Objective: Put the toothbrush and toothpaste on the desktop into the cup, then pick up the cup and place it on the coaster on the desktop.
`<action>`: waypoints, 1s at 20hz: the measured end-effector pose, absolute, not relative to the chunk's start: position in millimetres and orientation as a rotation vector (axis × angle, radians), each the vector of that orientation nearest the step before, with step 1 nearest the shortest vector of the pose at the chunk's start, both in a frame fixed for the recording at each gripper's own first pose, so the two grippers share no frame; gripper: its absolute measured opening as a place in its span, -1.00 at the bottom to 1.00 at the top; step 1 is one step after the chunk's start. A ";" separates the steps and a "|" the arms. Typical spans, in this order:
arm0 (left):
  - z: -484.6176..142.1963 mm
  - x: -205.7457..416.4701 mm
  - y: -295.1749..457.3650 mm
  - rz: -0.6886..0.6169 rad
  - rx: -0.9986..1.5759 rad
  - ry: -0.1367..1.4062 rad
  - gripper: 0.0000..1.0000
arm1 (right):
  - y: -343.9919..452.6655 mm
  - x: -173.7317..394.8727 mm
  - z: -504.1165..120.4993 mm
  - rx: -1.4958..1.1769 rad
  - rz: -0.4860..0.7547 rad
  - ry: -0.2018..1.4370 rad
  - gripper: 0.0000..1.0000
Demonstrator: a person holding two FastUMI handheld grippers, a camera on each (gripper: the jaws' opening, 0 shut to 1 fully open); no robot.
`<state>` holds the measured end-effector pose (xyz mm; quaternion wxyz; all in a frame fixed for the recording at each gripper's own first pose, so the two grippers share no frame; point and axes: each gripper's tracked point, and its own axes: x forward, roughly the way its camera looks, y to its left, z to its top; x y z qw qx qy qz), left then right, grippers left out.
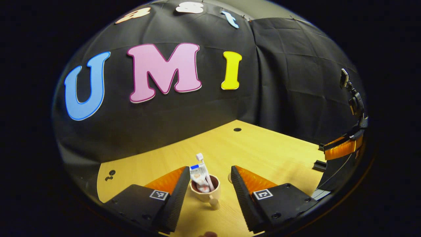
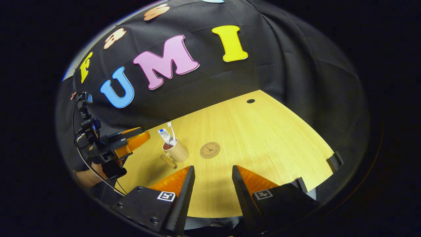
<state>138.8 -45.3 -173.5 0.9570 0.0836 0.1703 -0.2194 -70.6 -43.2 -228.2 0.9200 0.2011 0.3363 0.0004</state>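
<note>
**Cup with toothbrush and toothpaste, standing between the left gripper's fingers**

- Cup (image 1: 205, 191): upright on the tabletop (image 1: 263, 151), handle toward the camera in the left gripper view. It sits in the gap of the left gripper (image 1: 210, 179), whose fingers stand apart, one on each side; no contact visible.
- Toothpaste (image 1: 198, 176): tube standing tilted inside the cup.
- Toothbrush (image 1: 204, 171): upright in the cup, head topmost, beside the tube.
- Coaster (image 2: 210, 150): round, flat on the tabletop, just beside the cup, not under it. In the left gripper view only a sliver peeps out behind the right-hand finger.
- Right gripper (image 2: 213, 174): fingers apart, holding nothing, above bare tabletop, near the coaster and apart from the cup.
- Surroundings: a dark round hole (image 2: 250, 101) in the tabletop at the far end; nothing lies between cup and coaster.
</note>
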 end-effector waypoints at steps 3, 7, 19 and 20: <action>-193.3 132.3 -32.5 -0.410 0.163 0.442 0.70 | -45.1 -68.2 -243.2 0.395 0.008 0.737 0.41; -235.1 120.8 -37.5 -0.414 0.101 0.610 0.72 | -45.7 -77.9 -271.6 0.426 0.000 0.859 0.47; -327.8 139.2 -47.0 -0.280 0.062 0.888 0.70 | -84.2 -74.2 -282.2 0.393 0.021 0.890 0.50; -334.0 142.8 -47.3 -0.269 0.062 0.905 0.70 | -88.3 -72.9 -284.1 0.395 0.020 0.894 0.50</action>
